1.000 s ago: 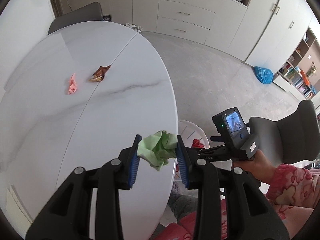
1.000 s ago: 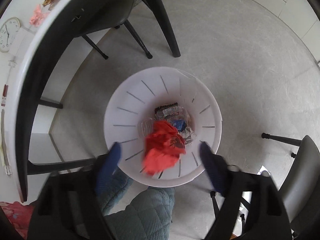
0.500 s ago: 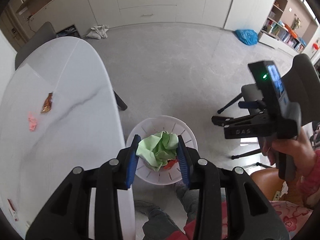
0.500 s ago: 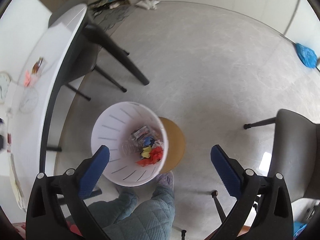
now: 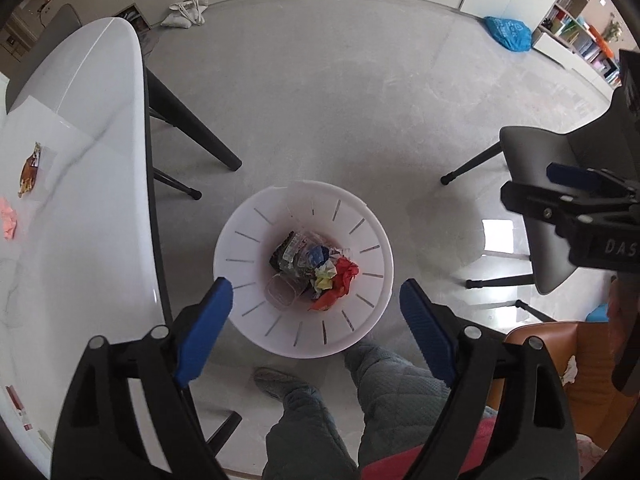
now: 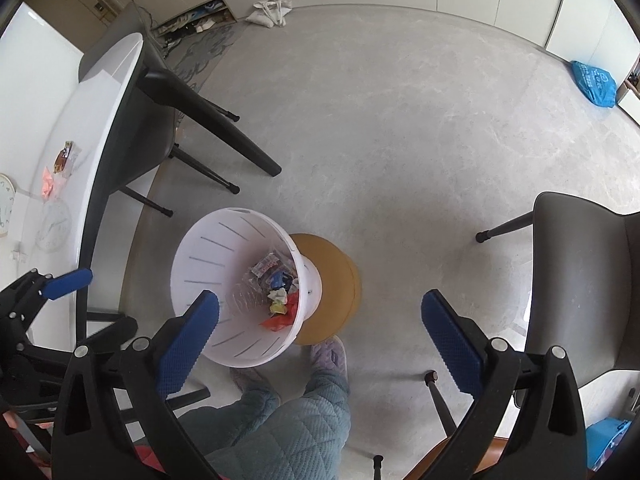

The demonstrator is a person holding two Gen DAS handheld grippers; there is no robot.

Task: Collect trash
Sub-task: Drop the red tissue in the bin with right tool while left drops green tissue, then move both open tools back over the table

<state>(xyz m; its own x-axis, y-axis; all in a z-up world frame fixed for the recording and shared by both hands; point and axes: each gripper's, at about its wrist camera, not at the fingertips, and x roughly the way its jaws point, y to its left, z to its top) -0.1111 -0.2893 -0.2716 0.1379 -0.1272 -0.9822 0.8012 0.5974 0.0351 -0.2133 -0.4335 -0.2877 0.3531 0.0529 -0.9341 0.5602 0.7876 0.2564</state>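
Observation:
A white slotted bin (image 5: 240, 240) stands on the floor beside the white table (image 5: 88, 208). It holds a red paper (image 5: 340, 280), a crumpled green paper (image 5: 325, 278), a clear cup (image 5: 282, 294) and wrappers. My left gripper (image 5: 314, 286) hangs right above the bin, its jaws opening with nothing between them. My right gripper (image 6: 320, 300) is higher and to the right of the bin (image 6: 192, 248), wide open and empty. A brown wrapper (image 5: 30, 168) and a pink paper (image 5: 8, 222) lie on the table.
The person's legs in quilted trousers (image 5: 312, 420) stand just below the bin. A round brown board (image 6: 332, 288) lies under it. A grey chair (image 6: 580, 280) stands to the right, black table legs (image 5: 192, 132) to the left, a blue bag (image 5: 508, 34) on the far floor.
My left gripper swung from the table edge to above the bin and let go of the green paper, which now lies inside. My right gripper dropped the red paper, rose and drew away rightward.

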